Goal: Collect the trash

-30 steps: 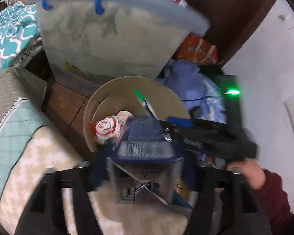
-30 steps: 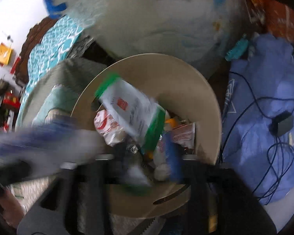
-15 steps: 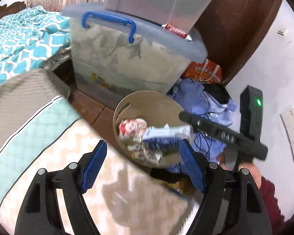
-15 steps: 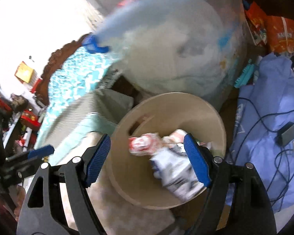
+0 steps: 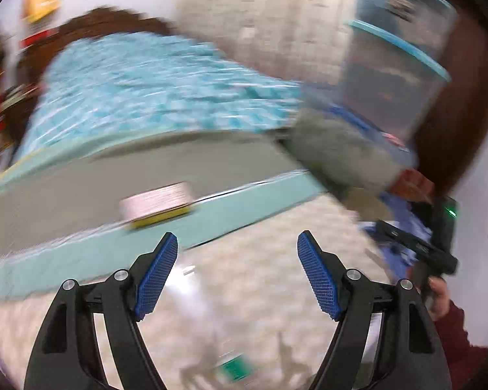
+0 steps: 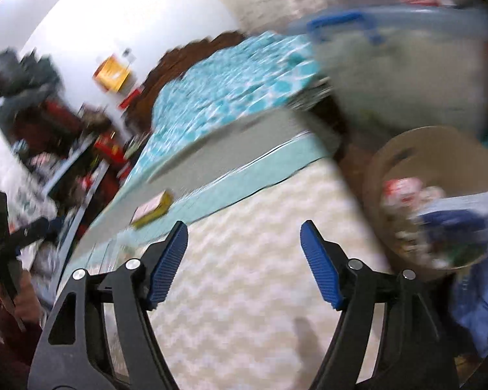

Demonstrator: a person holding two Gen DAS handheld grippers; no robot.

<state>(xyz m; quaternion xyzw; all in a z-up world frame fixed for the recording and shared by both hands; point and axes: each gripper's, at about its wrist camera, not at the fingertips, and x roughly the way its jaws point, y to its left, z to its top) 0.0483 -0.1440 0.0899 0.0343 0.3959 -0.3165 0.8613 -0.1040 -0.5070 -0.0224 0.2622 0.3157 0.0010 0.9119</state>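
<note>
Both grippers hung with jaws spread wide and empty over the cream patterned bedcover [image 6: 260,260]: the left gripper [image 5: 237,276] faced a blurred yellow-edged packet [image 5: 157,204] lying on the grey band beyond, the right gripper [image 6: 244,263] sat near the bed's edge. Just past that edge stood the tan trash bin [image 6: 406,149], holding wrappers [image 6: 403,191], beside a blue-handled storage tub [image 6: 406,74].
</note>
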